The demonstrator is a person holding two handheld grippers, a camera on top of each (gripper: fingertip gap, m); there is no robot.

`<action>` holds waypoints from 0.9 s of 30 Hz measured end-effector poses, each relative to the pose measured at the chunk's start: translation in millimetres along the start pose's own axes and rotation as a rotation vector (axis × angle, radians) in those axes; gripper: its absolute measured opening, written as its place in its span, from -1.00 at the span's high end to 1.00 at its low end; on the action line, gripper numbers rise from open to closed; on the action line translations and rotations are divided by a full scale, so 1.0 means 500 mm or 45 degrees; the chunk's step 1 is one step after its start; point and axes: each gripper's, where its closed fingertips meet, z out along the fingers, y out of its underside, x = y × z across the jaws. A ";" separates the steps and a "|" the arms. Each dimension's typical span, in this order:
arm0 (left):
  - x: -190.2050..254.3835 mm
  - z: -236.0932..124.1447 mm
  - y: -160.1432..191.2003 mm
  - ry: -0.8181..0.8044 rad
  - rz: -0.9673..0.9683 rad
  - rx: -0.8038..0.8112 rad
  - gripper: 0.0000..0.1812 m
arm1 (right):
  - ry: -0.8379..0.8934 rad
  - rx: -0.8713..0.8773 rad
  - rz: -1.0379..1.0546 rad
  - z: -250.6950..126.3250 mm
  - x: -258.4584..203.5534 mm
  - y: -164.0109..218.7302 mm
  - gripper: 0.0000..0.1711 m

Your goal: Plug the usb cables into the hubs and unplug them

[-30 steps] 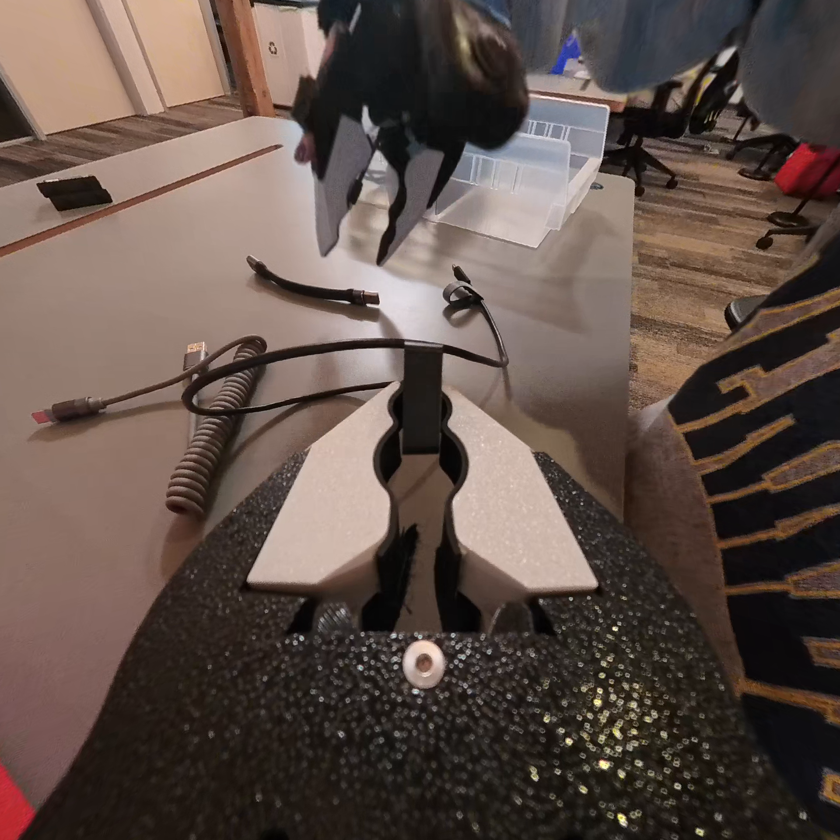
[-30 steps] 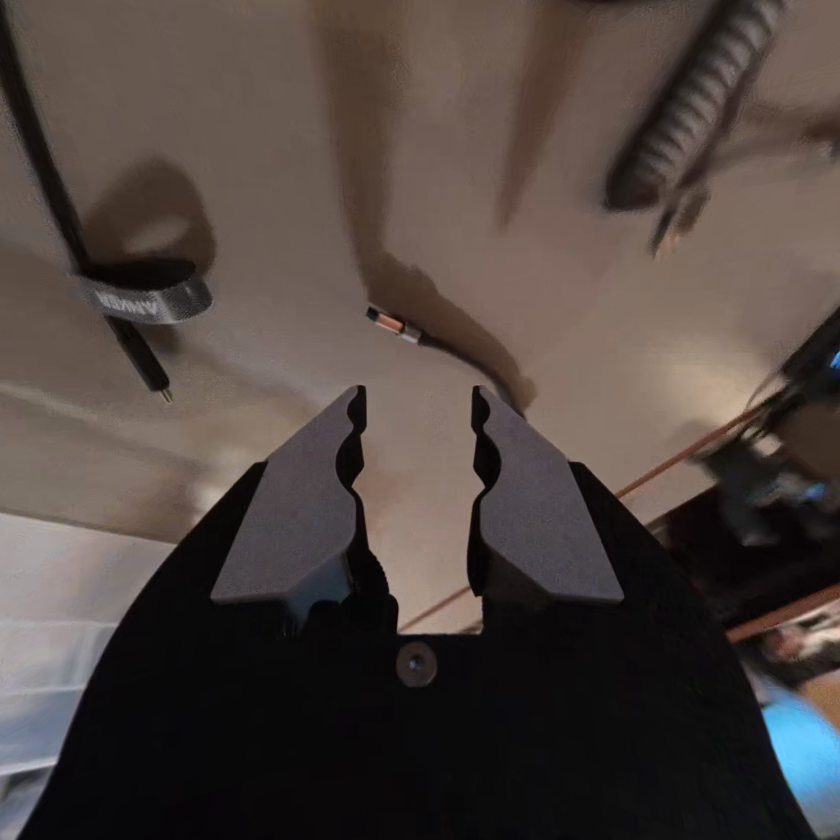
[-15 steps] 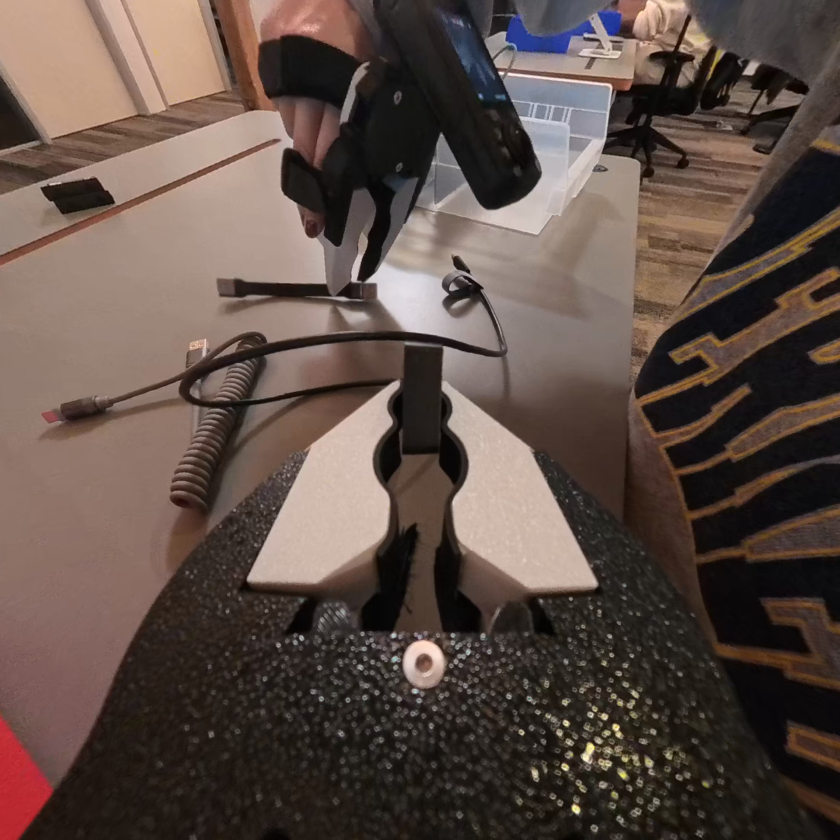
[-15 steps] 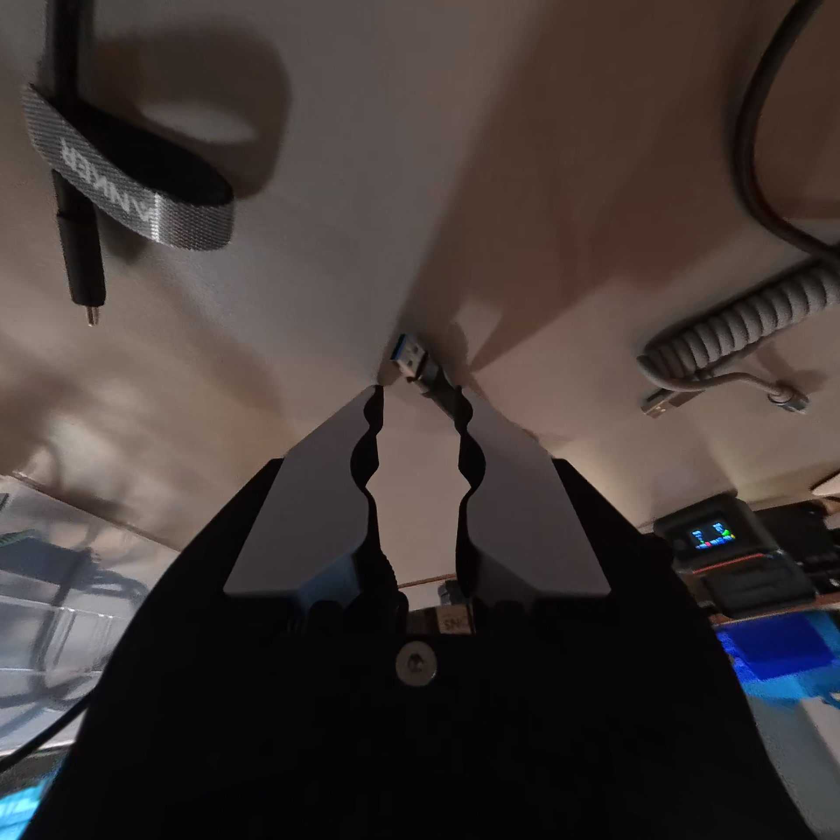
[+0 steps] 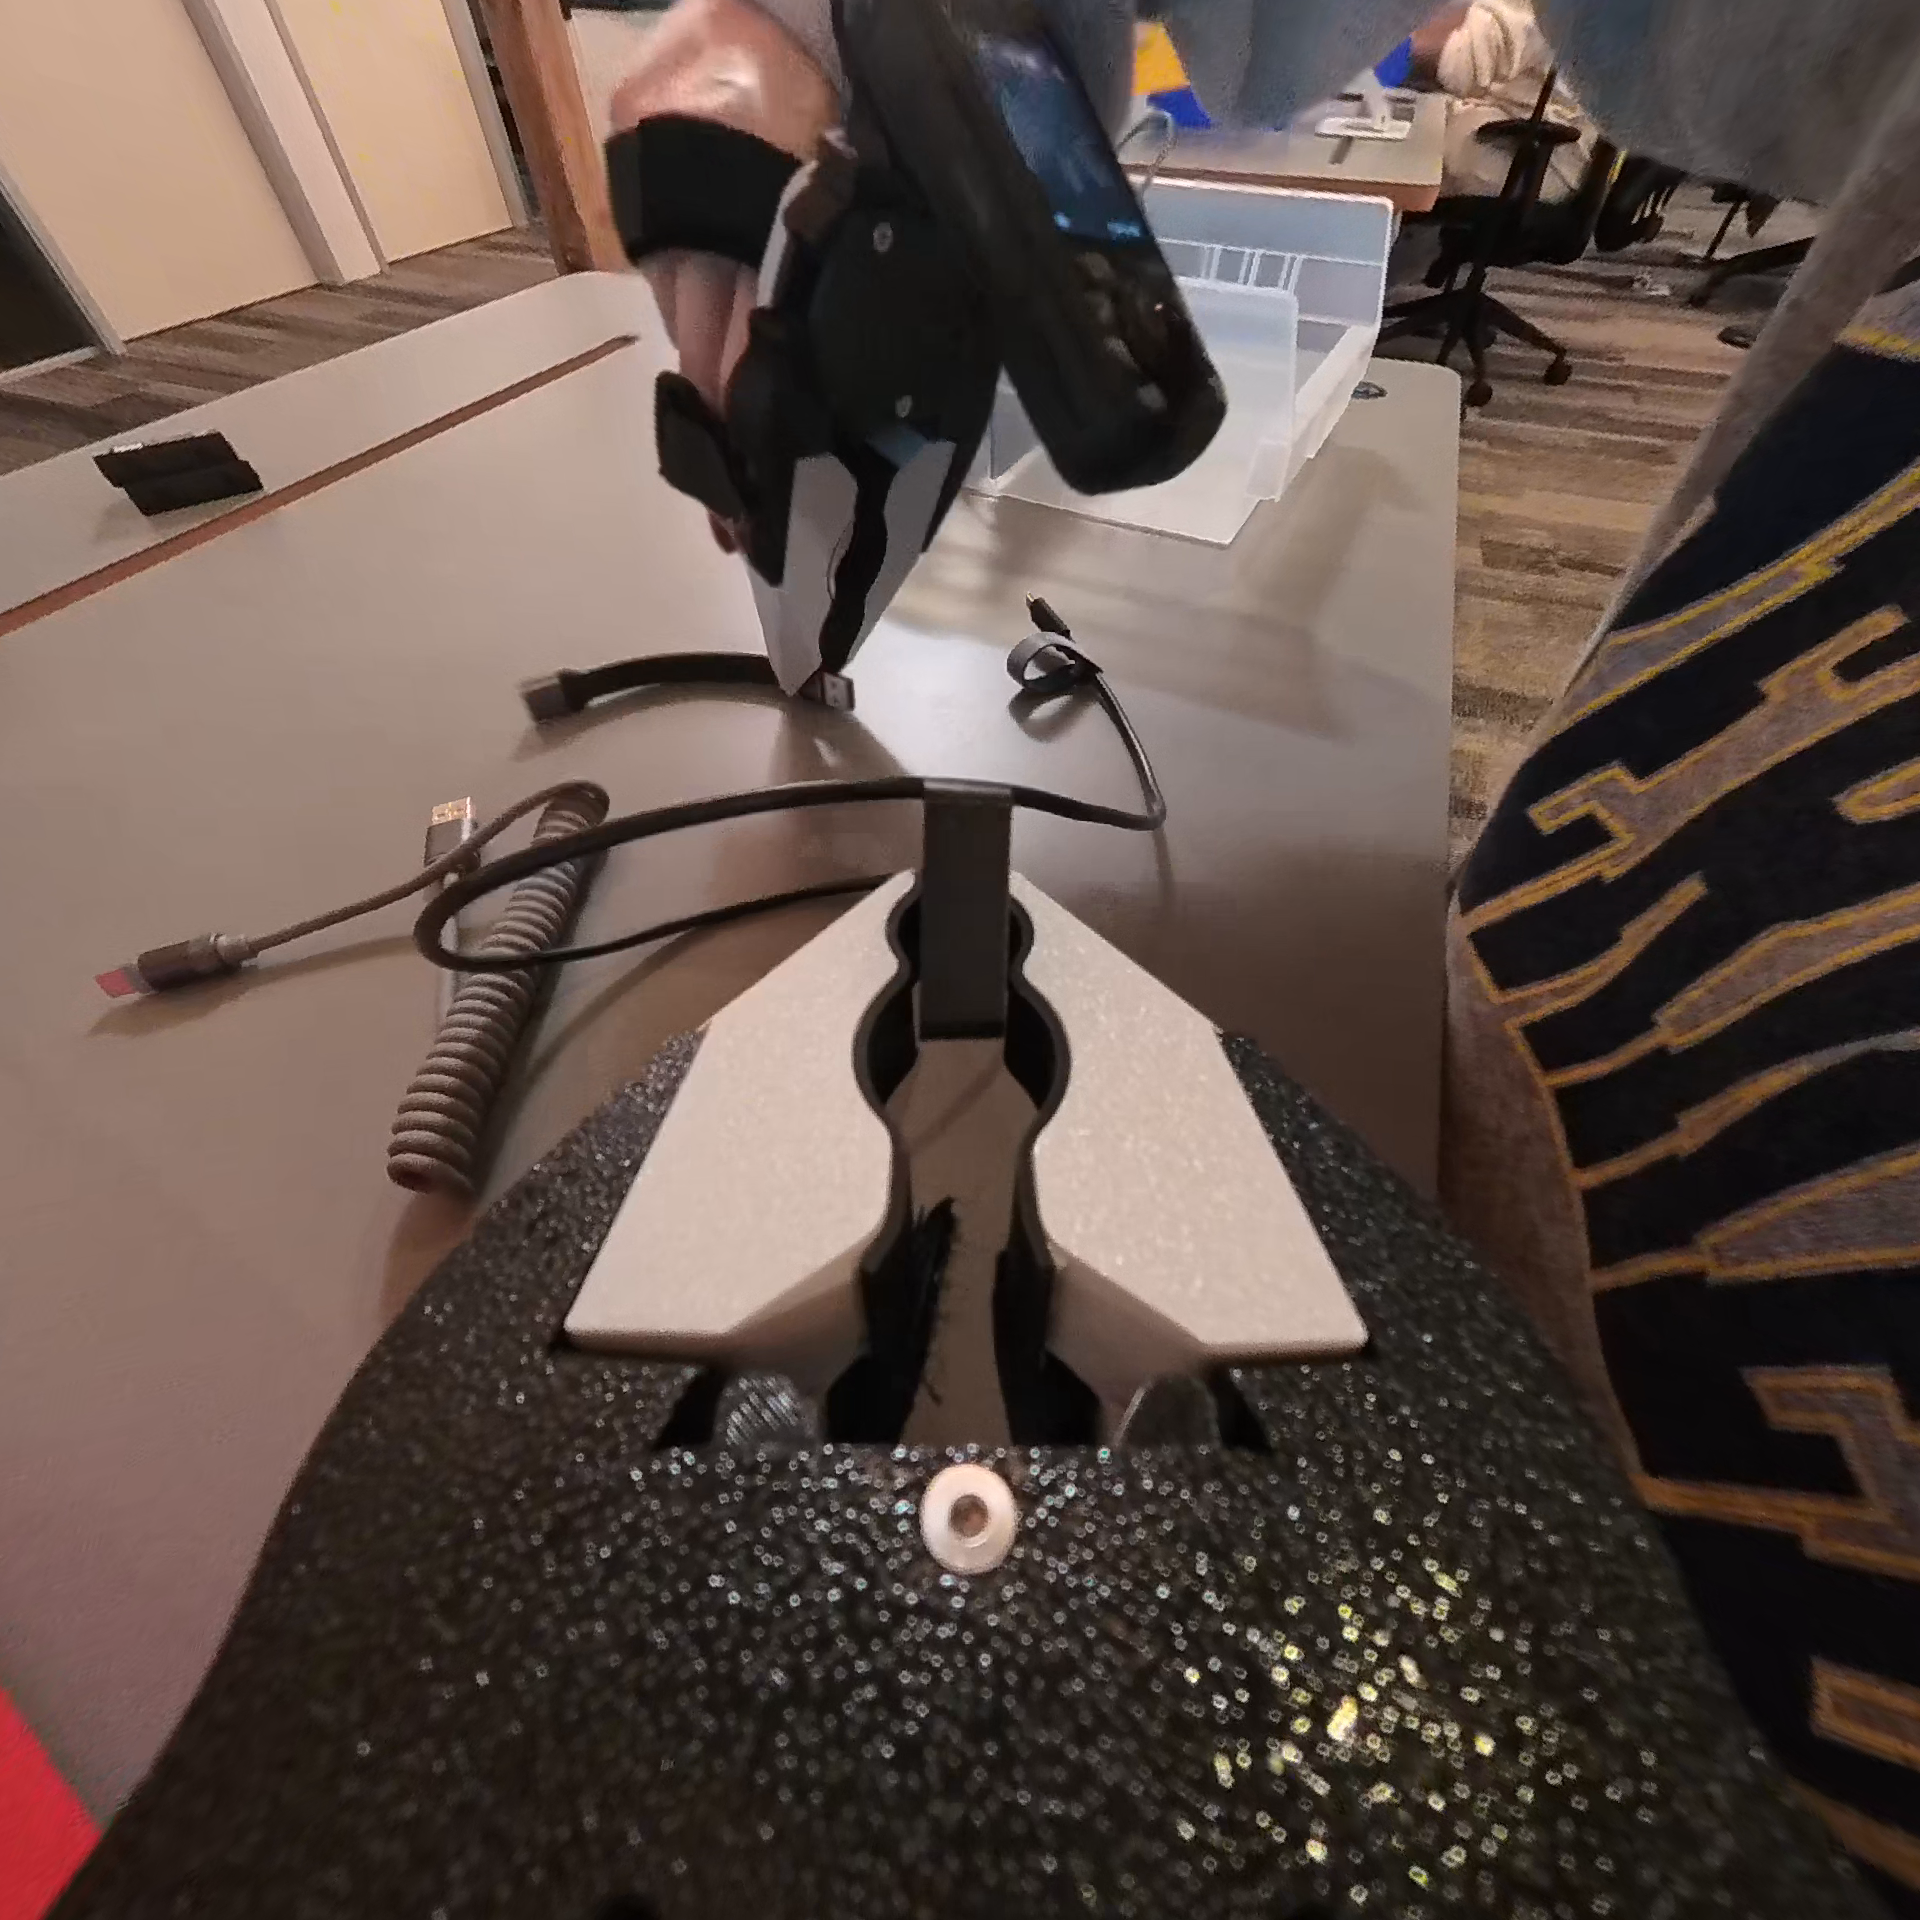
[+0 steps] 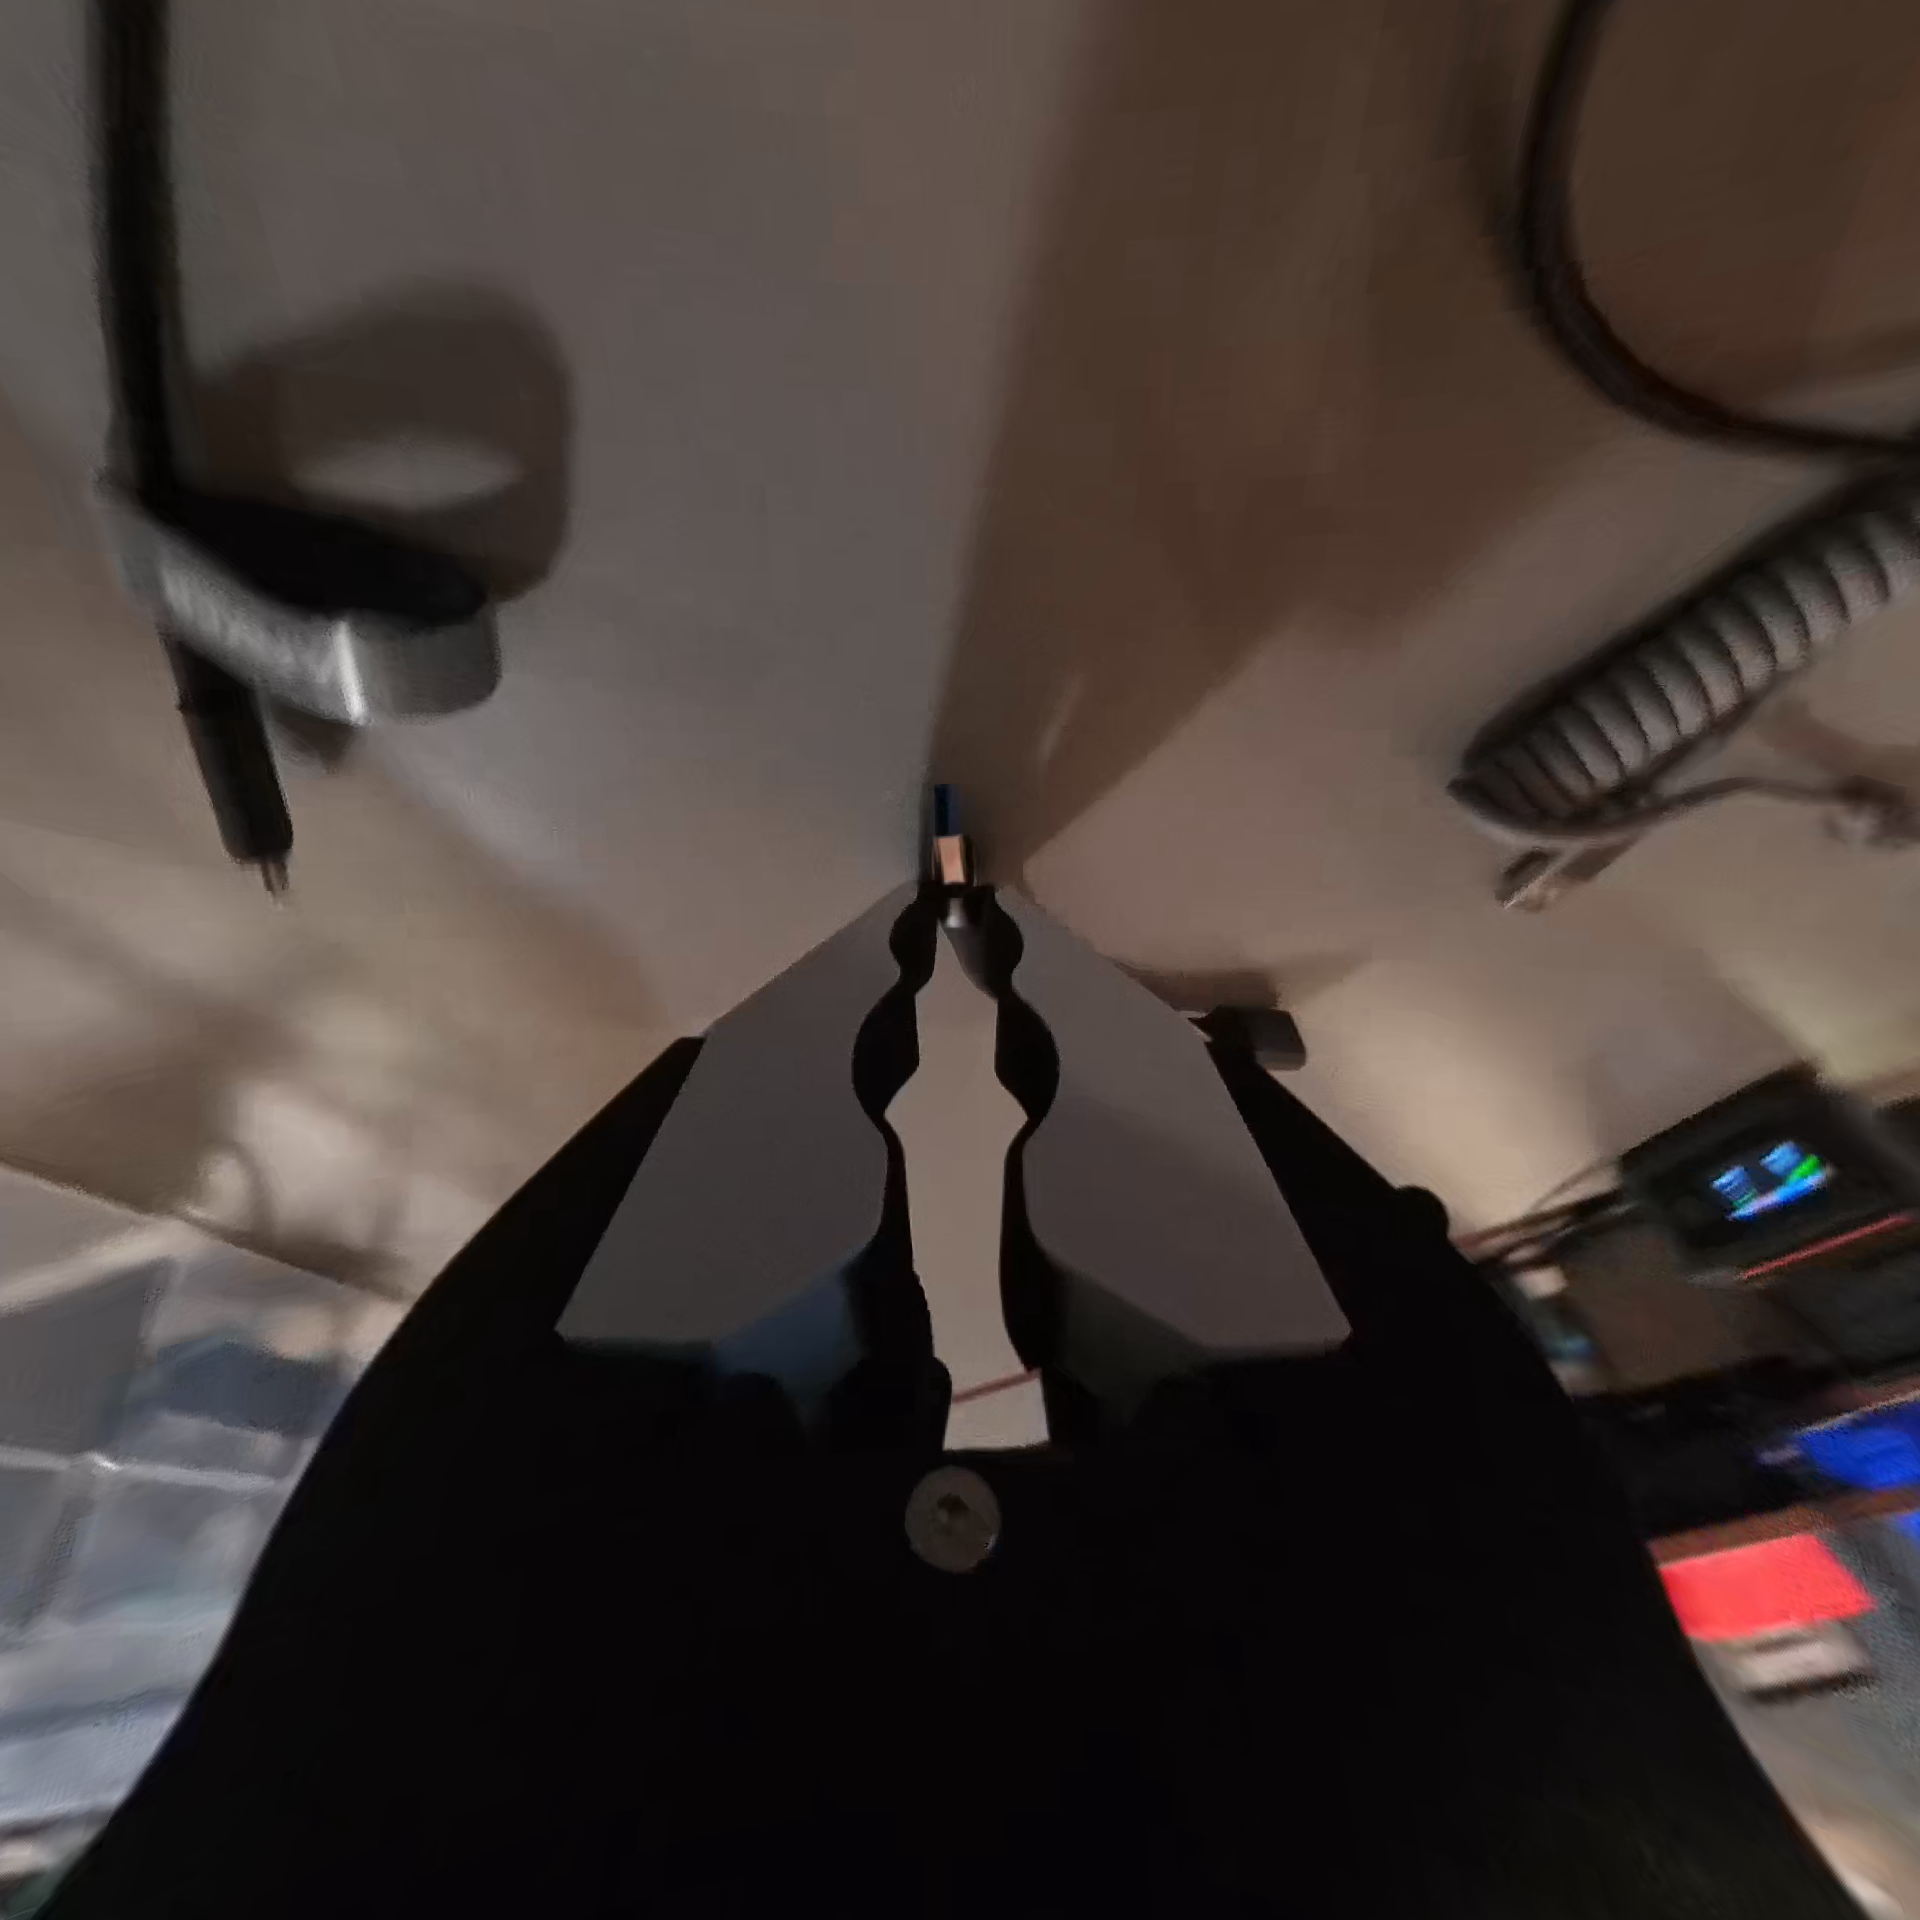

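Note:
My left gripper (image 5: 962, 906) is shut on a slim dark hub (image 5: 964, 925) that stands upright between its fingers, above the grey table (image 5: 260, 1195). My right gripper (image 6: 951, 902) is shut on the metal USB plug (image 6: 948, 844) of a short black cable (image 5: 665, 670). It shows in the left wrist view (image 5: 816, 675) pointing down at the table, with the cable bowed up to its left. A thin black cable (image 5: 790, 805) runs behind the hub.
A grey coiled cable (image 5: 488, 1018) with a USB plug lies at the left and also shows in the right wrist view (image 6: 1704, 665). The thin cable's strapped end (image 5: 1049, 665) lies at the right. A clear plastic bin (image 5: 1288, 343) stands at the back. A person's patterned sleeve (image 5: 1714, 935) fills the right side.
My right gripper has come down onto the short black cable's plug and closed on it, and the cable now bows upward. My left gripper has kept still with the hub.

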 end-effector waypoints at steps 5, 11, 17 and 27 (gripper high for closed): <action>-0.026 0.002 -0.015 -0.121 0.061 0.087 0.90 | 0.170 0.237 0.709 -0.052 0.060 -0.043 0.94; -0.047 0.022 -0.032 -0.232 0.138 0.194 0.91 | 0.440 0.451 1.136 -0.133 0.091 -0.085 0.94; -0.039 0.028 -0.038 -0.256 0.190 0.220 0.91 | 0.655 0.409 1.234 -0.161 0.077 -0.095 0.94; -0.038 0.033 -0.036 -0.333 0.248 0.161 0.91 | 0.970 0.254 1.282 -0.247 0.085 -0.108 0.94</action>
